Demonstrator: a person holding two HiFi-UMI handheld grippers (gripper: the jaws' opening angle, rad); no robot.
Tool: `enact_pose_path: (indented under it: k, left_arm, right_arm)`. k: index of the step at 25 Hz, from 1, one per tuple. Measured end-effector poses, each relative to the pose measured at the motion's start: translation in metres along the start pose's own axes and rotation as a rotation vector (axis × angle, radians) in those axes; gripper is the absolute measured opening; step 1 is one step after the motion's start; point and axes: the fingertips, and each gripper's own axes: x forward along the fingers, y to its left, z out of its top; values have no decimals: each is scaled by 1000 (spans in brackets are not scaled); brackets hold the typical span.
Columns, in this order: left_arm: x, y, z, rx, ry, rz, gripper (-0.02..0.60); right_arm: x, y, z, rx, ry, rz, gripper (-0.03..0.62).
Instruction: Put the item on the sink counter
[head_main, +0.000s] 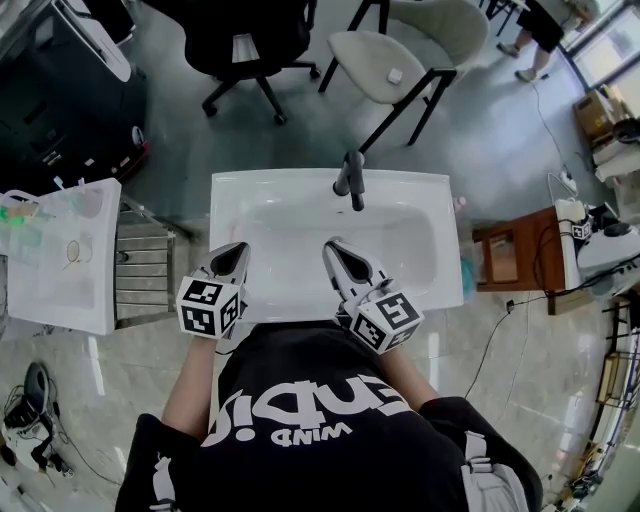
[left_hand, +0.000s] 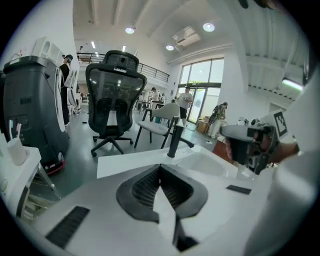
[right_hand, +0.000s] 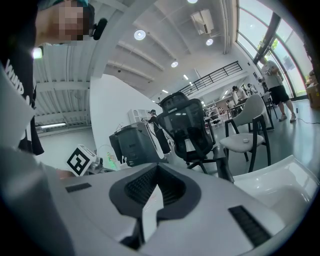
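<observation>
Hovering at sink (head_main: 280, 182) | left gripper (head_main: 239, 248), right gripper (head_main: 331, 244): jaws together, empty, parked over near rim, apparently idle | item: none gripped; small object (head_main: 459, 204) on counter's right edge, possibly it.

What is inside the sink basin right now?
Nothing shows in the white basin; the black faucet stands at its back rim. The left gripper and right gripper, both shut, cover its front edge, so that strip can't be checked.

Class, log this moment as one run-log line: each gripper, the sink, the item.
left gripper: shut, empty | right gripper: shut, empty | both above sink near rim | faucet: beyond, apart | item: not held
</observation>
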Motion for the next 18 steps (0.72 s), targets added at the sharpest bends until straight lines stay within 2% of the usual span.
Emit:
enact_pose_path:
  k: [4, 9, 13, 18]
  left_arm:
    - [-12, -30, 32, 91, -122, -95, 20]
    - [-24, -51, 62, 138, -268, -155, 20]
    - [-34, -61, 79, 190, -368, -176, 20]
    - [-44, -63, 89, 232, -453, -154, 20]
  right_arm:
    - [2, 5, 3, -40, 2, 17, 17]
    - [2, 13, 10, -105, -16, 46, 17]
    - [0, 20, 21, -171, -47, 70, 17]
    - [-3, 18, 27, -223, -80, 66, 17]
